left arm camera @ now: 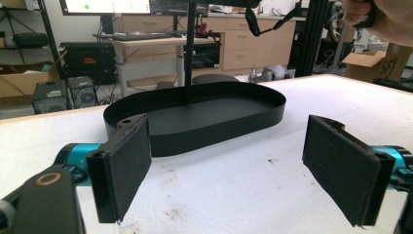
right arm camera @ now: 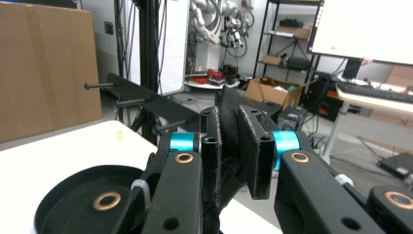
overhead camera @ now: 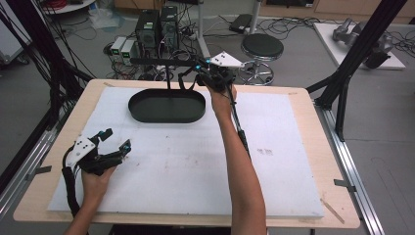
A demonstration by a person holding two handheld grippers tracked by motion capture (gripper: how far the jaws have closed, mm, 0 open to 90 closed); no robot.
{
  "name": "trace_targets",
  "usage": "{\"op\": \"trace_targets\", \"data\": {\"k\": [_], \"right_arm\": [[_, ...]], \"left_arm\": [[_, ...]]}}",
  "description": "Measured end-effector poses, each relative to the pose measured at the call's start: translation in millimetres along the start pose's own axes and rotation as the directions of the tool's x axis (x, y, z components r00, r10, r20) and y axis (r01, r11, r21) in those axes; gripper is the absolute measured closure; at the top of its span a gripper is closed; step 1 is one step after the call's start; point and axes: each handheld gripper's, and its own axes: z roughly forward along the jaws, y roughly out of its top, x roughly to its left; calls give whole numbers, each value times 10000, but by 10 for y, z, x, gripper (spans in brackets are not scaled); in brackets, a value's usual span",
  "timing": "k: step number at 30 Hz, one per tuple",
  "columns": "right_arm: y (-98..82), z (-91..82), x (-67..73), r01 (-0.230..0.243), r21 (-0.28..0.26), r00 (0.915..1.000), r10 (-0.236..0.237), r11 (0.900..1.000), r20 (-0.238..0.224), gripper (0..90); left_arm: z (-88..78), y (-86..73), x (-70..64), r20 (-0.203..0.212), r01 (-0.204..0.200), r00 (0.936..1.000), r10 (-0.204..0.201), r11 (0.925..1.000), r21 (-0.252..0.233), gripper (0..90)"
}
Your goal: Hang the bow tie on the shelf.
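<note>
A black oval tray stands at the back of the white mat, with a thin post rising from it to a horizontal bar with pegs. My right gripper is held up at the bar's right end, shut on a flat black strap-like piece that hangs down beside the bar. My left gripper rests low over the mat's front left, open, with nothing between its pads, facing the tray.
The white mat covers most of the wooden table. Behind the table are computer towers and a round stool on the floor. Black frame posts rise at the right edge.
</note>
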Motion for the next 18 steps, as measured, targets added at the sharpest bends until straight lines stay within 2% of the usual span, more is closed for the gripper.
{"op": "trace_targets", "data": {"k": [3, 10, 13, 16, 18], "right_arm": [[-11, 49, 1, 130, 141, 9999, -131, 9998, 94, 800], [-26, 181, -61, -10, 214, 9996, 4, 9998, 287, 799], [-14, 192, -74, -27, 245, 9995, 20, 9997, 309, 799], [-51, 200, -108, 219, 625, 9989, -244, 9978, 393, 799], [-59, 182, -121, 161, 635, 9989, -189, 9979, 431, 799]], "left_arm": [[-4, 1, 7, -9, -25, 10000, 25, 10000, 35, 182], [-10, 0, 17, -45, 35, 10000, -34, 10000, 72, 179], [-9, -1, 16, -28, 58, 10000, -57, 10000, 50, 179], [-11, -1, 16, -2, 57, 10000, -57, 10000, 42, 179], [-9, -1, 13, -5, 73, 10000, -73, 10000, 18, 179]]}}
